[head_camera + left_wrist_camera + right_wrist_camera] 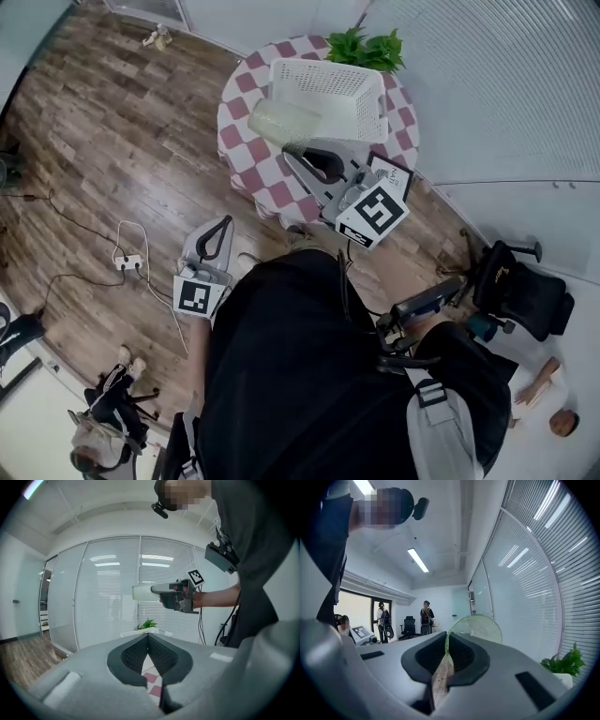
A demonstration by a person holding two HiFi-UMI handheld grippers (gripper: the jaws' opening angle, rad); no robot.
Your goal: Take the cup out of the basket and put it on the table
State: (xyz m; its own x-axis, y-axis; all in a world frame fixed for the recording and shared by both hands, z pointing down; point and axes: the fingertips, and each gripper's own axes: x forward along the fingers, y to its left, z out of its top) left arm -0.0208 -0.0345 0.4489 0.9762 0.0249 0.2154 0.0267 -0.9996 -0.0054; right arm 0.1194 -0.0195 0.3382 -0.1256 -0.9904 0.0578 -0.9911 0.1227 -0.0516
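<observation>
Right hand-held gripper [446,644]: jaws clamped on the rim wall of the cup [477,628]. The cup is translucent and greenish, lying on its side with its mouth turned back toward the gripper. It hangs in the air, touching nothing else.

Left hand-held gripper [148,641]: jaws together at the tips with nothing between them. It is held low on the person's left, well apart from the bench [253,159], and has no part in the carry.

Where the cup is: in the left gripper view it is clearly above the basket [367,108] and not inside it. In the head view it sits over the basket's near-left edge and the checkered bench top.

Progress:
- Done: the cup is gripped and out of the basket.
- Left: lower it onto bare checkered cloth beside the basket, probably turn it upright, open the jaws and back off.
- By my judgement the task is roughly past halfway, with the placing not yet done.

Counts:
- hand-held grippers: two, one loaded and one empty
- cup: one
- basket: one, white lattice, standing on the bench, no other cup visible in it
- bench: one, round, red-and-white check cover
- potted plant [367,47]: one, at the far edge of the bench behind the basket
</observation>
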